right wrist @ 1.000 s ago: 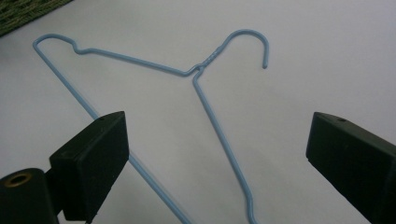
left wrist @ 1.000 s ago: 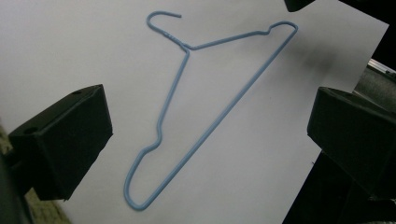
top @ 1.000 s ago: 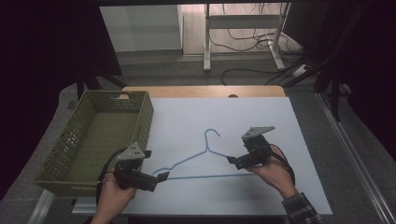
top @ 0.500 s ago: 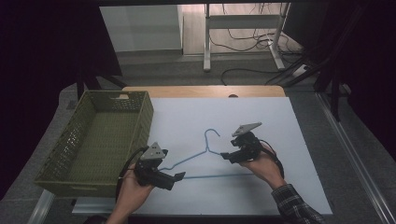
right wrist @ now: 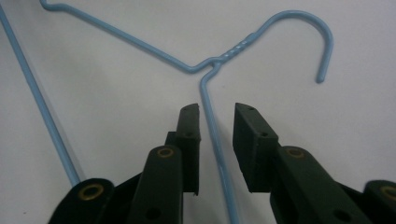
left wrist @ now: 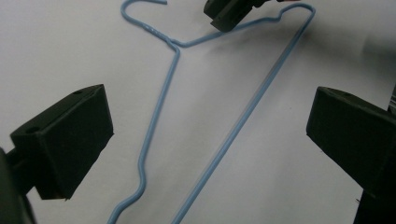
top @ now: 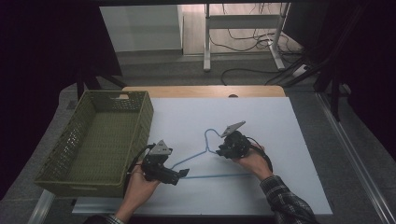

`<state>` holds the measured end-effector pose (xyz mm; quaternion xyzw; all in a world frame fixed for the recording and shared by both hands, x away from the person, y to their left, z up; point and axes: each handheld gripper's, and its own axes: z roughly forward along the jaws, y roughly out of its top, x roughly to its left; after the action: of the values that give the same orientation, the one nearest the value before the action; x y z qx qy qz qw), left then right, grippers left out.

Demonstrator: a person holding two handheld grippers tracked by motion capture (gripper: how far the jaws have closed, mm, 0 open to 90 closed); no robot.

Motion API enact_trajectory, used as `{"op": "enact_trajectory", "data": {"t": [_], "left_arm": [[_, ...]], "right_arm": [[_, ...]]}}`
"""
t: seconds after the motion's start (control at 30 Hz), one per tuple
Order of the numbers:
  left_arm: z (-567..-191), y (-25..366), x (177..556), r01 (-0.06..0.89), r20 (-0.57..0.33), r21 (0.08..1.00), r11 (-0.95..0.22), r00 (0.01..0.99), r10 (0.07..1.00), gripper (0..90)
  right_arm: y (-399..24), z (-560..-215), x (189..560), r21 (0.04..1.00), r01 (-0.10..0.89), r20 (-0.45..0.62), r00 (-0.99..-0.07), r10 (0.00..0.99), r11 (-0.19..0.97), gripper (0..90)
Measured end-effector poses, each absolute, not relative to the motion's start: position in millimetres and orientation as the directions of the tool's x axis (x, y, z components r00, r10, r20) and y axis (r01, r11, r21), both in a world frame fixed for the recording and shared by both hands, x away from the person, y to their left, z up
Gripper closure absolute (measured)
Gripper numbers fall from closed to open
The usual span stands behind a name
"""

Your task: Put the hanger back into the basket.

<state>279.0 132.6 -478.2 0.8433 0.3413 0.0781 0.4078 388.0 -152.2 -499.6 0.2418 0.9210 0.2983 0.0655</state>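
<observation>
Covering most of the tabletop [top: 289, 121] is a pale white sheet, with a strip of bare wood at the far edge; beyond it lie a grey floor, metal desk legs and loose cables in a dark room. A green basket [top: 93, 140] stands on the left side.

The hanger [top: 205, 161] — thin light-blue wire with a twisted neck and a curved hook — lies flat on the sheet between the two hands. The left gripper [left wrist: 205, 154] is released, its jaws spread wide on either side of the wire, touching nothing. The right gripper [right wrist: 217, 140] has just been closing; its jaws straddle one sloping shoulder wire near the neck, with slim gaps left — not yet clenched on it.

The hanger's lower corners are cut off in both gripper views, and the room's sides are lost in shadow.
</observation>
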Motion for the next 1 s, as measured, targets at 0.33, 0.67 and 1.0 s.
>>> {"op": "enact_trajectory", "data": {"t": [0.33,0.67,1.0], "left_arm": [[-485.9,131.2,284.3,0.536,-0.168,0.724,-0.435,0.748,0.642,1.5],[-489.8,127.2,288.7,0.535,-0.162,0.700,-0.473,0.764,0.625,1.6],[-491.4,115.6,307.0,0.525,-0.100,0.661,-0.537,0.770,0.630,12.8]], "right_arm": [[-147.6,-511.5,393.2,0.538,0.388,0.009,-0.891,0.455,0.749,79.9],[-147.2,-511.5,390.2,0.544,0.314,-0.039,-0.917,0.397,0.779,86.7],[-146.2,-498.2,380.7,0.576,0.258,-0.083,-0.925,0.369,0.775,87.1]]}}
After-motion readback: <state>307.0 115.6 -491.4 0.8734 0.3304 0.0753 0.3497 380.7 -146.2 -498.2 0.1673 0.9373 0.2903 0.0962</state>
